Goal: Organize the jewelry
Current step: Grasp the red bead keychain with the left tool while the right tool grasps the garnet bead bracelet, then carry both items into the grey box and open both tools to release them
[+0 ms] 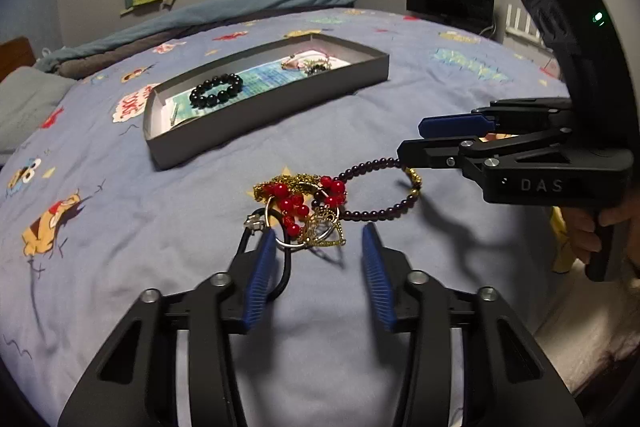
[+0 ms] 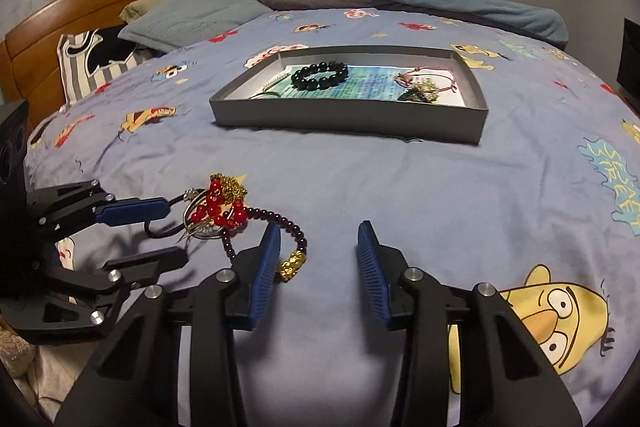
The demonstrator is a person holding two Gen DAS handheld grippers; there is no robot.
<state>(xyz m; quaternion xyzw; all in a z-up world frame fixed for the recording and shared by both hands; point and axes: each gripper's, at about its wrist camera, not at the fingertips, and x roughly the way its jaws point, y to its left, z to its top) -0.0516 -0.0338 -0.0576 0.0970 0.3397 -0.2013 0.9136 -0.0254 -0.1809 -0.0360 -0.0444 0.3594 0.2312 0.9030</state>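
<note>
Beside the right gripper (image 2: pixel 316 267)'s spread, empty fingers, the purple bead bracelet (image 2: pixel 260 223) is lying leftward; left gripper (image 1: pixel 320 275) is gaping too.

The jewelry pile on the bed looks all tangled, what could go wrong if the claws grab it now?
1. The purple bead bracelet overlaps the red beads and rings, so lifting it may drag the whole pile.
2. The black cord lies by the left claw and could snag.
3. The gray tray sits apart, so pieces might drop on the way.
</note>
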